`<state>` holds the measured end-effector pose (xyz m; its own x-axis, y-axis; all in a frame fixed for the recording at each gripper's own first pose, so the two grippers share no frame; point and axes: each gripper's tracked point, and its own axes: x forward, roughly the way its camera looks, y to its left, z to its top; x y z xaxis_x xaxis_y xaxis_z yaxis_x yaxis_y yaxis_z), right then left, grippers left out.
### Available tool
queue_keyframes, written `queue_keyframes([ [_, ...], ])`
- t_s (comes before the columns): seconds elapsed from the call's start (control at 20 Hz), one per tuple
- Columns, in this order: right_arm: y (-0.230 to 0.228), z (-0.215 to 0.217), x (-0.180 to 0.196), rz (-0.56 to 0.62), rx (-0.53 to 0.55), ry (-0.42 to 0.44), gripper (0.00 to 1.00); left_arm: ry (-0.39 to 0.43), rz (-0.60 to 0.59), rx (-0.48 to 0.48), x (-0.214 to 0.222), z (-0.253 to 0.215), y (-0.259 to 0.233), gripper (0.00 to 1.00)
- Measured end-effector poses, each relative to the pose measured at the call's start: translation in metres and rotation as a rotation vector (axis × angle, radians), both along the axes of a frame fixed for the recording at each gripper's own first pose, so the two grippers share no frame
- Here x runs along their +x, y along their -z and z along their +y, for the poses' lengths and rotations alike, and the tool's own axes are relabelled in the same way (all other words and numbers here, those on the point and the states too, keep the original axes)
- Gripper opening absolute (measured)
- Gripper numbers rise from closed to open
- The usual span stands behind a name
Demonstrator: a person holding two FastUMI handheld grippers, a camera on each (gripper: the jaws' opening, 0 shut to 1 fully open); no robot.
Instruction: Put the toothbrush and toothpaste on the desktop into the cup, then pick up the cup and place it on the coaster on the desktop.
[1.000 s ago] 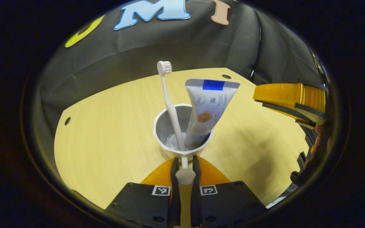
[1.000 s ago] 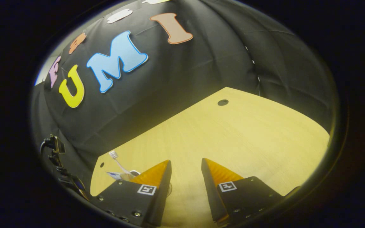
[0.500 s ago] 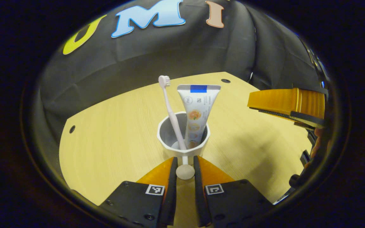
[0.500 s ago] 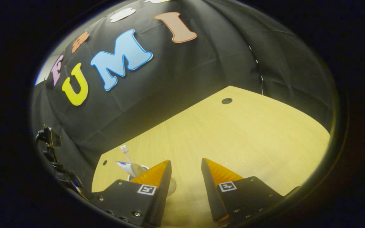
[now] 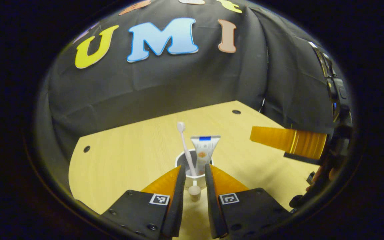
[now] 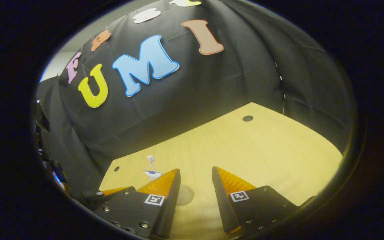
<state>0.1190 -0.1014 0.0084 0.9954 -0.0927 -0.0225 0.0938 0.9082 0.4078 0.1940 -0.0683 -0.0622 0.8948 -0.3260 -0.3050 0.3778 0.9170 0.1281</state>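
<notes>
While upright in the cup (image 5: 182, 160), toothbrush (image 5: 186, 150) bristles-up, toothpaste (image 5: 204, 148) cap-down.

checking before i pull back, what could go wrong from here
1. The cup's handle sits between the open left hand-held gripper fingers; a sideways pull could drag the cup.
2. The toothbrush and toothpaste stand tall and leaning, so a bump may tip it.
3. The coaster looks partly bare, so the cup may be off-centre.
</notes>
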Motion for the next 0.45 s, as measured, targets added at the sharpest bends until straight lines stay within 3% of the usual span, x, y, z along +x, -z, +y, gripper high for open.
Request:
queue_keyframes([
  [0.35,-0.105,0.018,-0.064,-0.18,-0.178,-0.013,0.56,-0.087,-0.251,-0.121,-0.048,0.008,-0.134,0.4],
  [0.45,-0.137,0.021,-0.084,-0.237,-0.231,-0.011,0.56,-0.119,-0.332,-0.166,-0.06,0.011,-0.17,0.46],
])
